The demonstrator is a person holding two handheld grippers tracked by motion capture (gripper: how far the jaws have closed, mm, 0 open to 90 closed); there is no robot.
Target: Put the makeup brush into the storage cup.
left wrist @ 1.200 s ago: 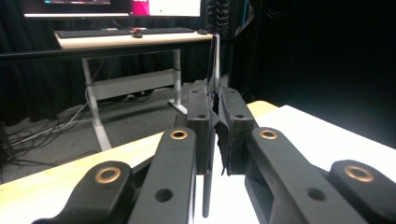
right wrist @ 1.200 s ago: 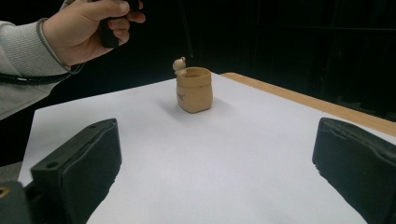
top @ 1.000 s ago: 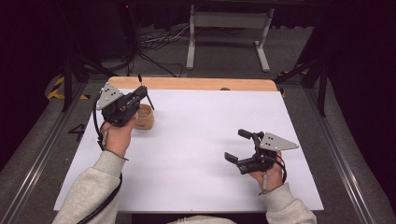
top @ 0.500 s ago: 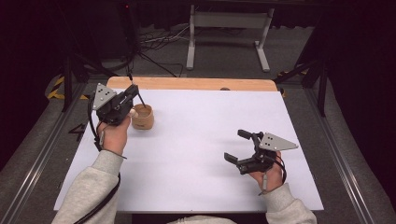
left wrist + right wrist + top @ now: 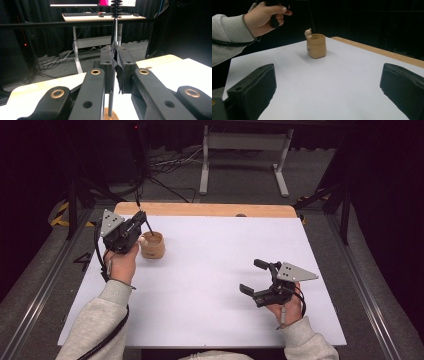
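Clearly the left gripper (image 5: 136, 222) has its jaws clamped on a thin brush (image 5: 115, 30), stiff-stemmed and light (bristles up), above the small cup (image 5: 152, 245) at the bench's far left; the right gripper (image 5: 260, 277) stands wide, empty.

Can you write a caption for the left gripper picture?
Left gripper shut on a thin brush, bristles up, above the tan cup.

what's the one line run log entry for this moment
left tool: shut on brush, over cup | right tool: open, idle above table
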